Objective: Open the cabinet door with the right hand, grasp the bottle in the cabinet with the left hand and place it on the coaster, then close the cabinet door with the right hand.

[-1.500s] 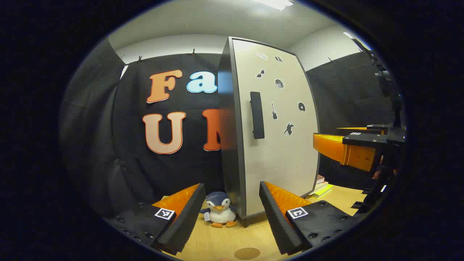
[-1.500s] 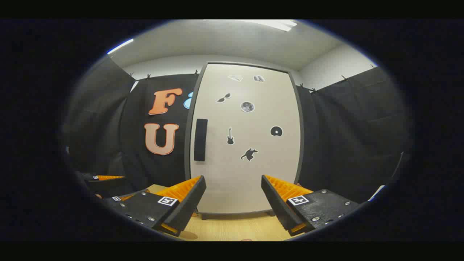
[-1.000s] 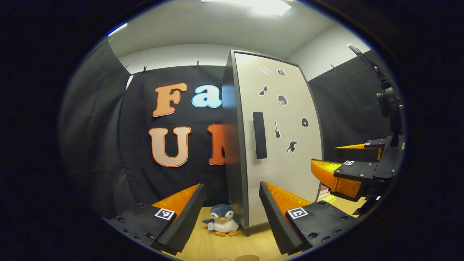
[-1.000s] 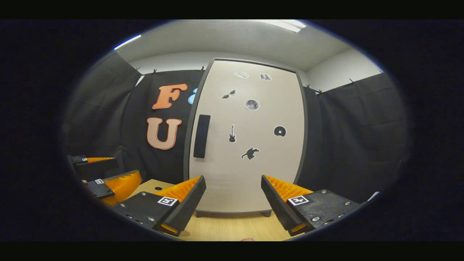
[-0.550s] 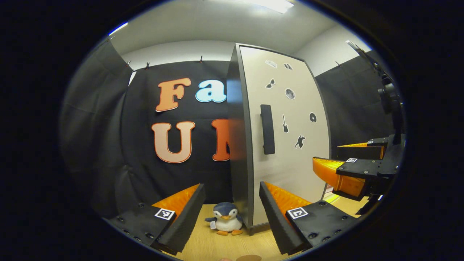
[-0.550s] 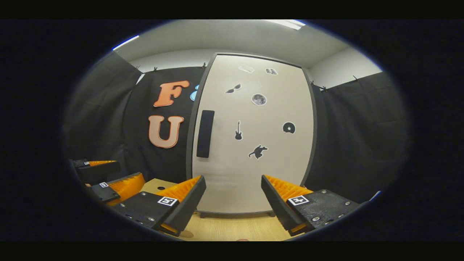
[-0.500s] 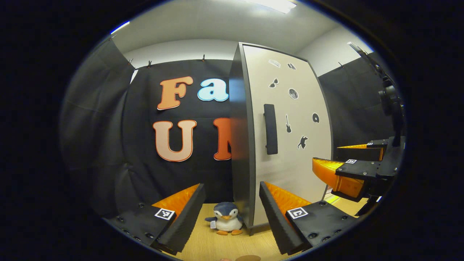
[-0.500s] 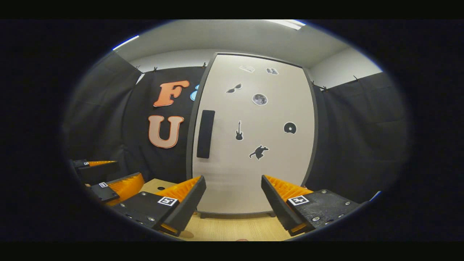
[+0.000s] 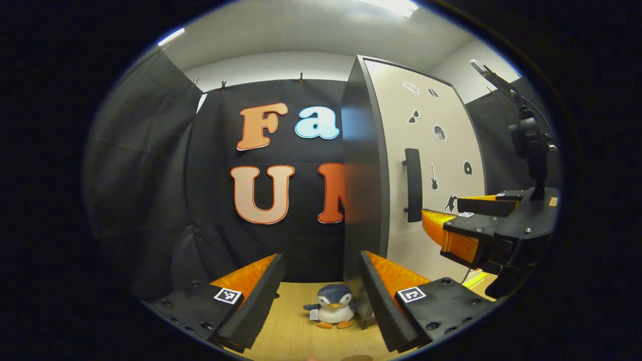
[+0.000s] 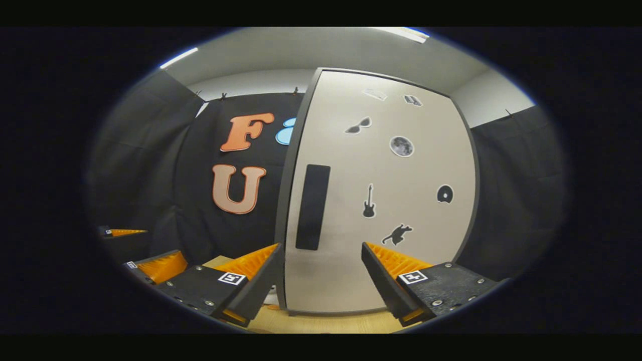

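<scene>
In the left gripper view, the left hand-held gripper [image 9: 318, 293] stands wide open and holds nothing. Between its fingers lies the wooden counter [image 9: 296, 336], with a small plush penguin [image 9: 332, 311] sitting just beside the cabinet's near corner. Above the penguin rises the dark side panel of the cabinet [image 9: 363, 175]. To the right of that panel, the pale cabinet door [image 9: 441, 160] is seen at a steep angle and appears closed. Its dark handle [image 9: 413, 184] is a vertical bar set near the door's left edge. Farther right, the right hand-held gripper [image 9: 464, 223] points toward the door, with its fingertips near the handle but apart from it.

In the right gripper view, the left hand-held gripper [image 10: 145, 255] sits low at the left edge, off to the side of the cabinet. The right hand-held gripper [image 10: 321, 281] is spread wide and empty. The handle [image 10: 312, 206] lies ahead of it and above its left finger [image 10: 251, 271], with its long axis upright. The fingers open side to side, across that axis. The cabinet door [image 10: 401, 215] extends to the right of the handle.

The right hand-held gripper is judged the nearer to the handle, and opening the door is judged not yet begun. The bottle is presumed to be behind the closed door. A brown edge at the bottom of the left gripper view may be the coaster [image 9: 358, 358], but it is too cropped to confirm.
</scene>
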Demonstrator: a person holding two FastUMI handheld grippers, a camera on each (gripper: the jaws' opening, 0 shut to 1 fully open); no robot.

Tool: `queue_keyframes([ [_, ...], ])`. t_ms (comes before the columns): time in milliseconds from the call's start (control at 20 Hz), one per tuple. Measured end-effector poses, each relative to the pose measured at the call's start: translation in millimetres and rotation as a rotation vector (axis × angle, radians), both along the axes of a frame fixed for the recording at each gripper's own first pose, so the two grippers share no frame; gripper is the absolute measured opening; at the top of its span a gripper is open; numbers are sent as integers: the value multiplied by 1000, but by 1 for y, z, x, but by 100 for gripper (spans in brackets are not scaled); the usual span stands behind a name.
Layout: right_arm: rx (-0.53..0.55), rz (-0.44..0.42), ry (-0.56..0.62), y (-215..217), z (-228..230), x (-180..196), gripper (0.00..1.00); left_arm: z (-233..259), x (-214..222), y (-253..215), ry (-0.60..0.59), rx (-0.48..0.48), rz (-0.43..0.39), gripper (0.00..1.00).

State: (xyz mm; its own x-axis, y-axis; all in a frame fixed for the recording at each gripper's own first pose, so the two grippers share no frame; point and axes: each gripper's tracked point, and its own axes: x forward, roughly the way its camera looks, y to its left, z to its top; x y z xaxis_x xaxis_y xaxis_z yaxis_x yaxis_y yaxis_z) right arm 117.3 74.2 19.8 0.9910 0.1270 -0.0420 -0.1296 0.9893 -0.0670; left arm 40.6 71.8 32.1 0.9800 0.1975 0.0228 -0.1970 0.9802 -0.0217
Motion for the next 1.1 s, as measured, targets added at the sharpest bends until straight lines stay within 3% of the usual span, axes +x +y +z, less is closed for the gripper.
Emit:
queue_keyframes([
  [300,43,11,7,14,7,39,93,-10,1,15,18,-18,26,97],
  [500,80,-21,9,10,11,60,86,-16,-2,23,33,-25,42,97],
  [850,128,-6,43,17,8,69,46,-18,-6,29,36,-19,50,99],
  [1100,133,-12,44,17,8,68,27,-15,-9,27,35,0,47,99],
])
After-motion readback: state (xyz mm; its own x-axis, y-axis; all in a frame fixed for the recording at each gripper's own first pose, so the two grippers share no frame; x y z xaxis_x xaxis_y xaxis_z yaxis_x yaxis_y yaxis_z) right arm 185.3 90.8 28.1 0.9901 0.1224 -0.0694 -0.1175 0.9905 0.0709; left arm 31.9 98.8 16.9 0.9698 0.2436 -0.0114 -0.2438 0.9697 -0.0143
